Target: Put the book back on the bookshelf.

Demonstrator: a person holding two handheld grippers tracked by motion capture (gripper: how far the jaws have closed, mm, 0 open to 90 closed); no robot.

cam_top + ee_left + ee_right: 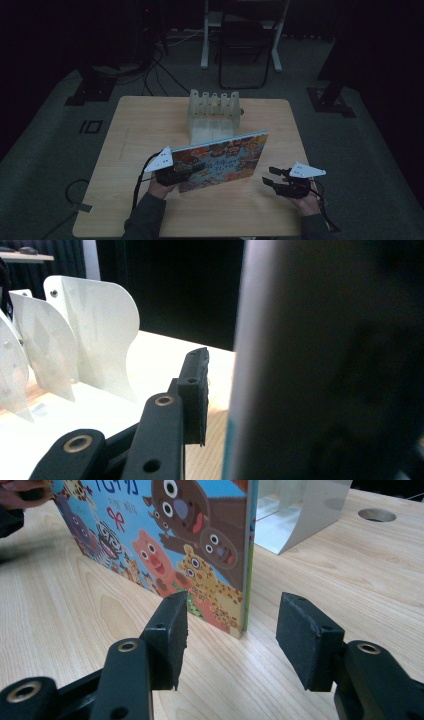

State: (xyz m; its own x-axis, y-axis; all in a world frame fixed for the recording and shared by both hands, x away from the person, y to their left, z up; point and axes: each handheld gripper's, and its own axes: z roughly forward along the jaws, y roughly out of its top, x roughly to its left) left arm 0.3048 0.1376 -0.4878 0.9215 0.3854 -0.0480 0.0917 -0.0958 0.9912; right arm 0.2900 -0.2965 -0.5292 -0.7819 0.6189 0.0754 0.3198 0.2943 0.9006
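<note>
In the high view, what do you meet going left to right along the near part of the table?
Left gripper gripping the picture book's left end → picture book standing on edge → right gripper, jaws apart with nothing between them.

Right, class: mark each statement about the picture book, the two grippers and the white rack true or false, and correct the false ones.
1. The picture book lies flat on the table. False: it stands on its bottom edge.
2. The left gripper is at the book's left end. True.
3. The right gripper grips the book. False: its jaws are open, empty, apart from the book.
4. The white rack stands behind the book. True.
</note>
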